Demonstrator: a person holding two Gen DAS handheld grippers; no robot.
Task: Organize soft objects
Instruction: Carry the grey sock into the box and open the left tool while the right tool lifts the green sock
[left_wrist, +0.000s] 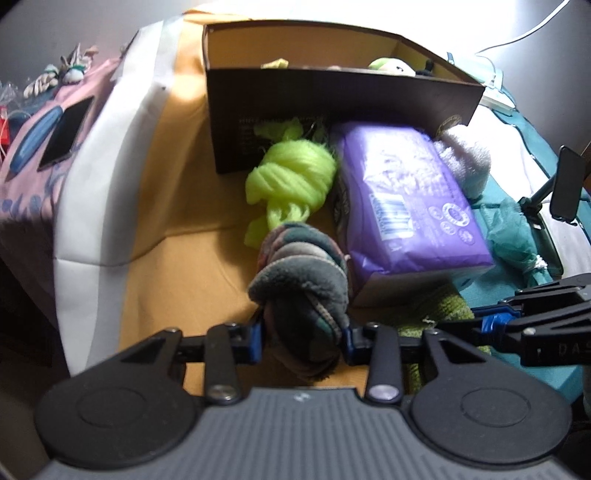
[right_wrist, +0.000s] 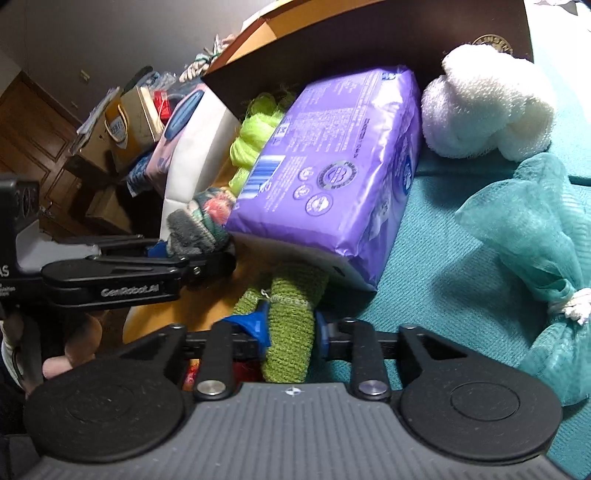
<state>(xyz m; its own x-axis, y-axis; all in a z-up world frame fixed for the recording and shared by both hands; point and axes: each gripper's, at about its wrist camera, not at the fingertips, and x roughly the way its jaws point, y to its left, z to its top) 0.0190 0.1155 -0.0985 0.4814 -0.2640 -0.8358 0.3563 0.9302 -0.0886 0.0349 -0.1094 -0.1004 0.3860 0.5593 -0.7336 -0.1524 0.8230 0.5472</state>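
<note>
Fleece fills the foreground of the left wrist view, where the left gripper (left_wrist: 303, 341) is clamped on a knotted fleece roll (left_wrist: 301, 284) in grey, green and pink stripes, its blue pads pressed into both sides; the roll lies on a yellow-orange cover (left_wrist: 184, 266); in the right wrist view the right gripper (right_wrist: 290, 334) is clenched on a green knitted cloth (right_wrist: 291, 325), whose far end runs under a purple plastic pack (right_wrist: 332, 177); just beyond the fleece roll sits a neon yellow-green yarn bundle (left_wrist: 291, 177), touching the pack's left edge; to the right of the pack, a teal mesh pouf (right_wrist: 532, 236) tied with white cord rests on teal fabric (right_wrist: 436, 266); farther back, a white fluffy towel (right_wrist: 484, 107) lies against the pack's far corner; behind all of these stands a dark cardboard box (left_wrist: 332, 96), open-topped, with small soft toys peeking above its rim.
</note>
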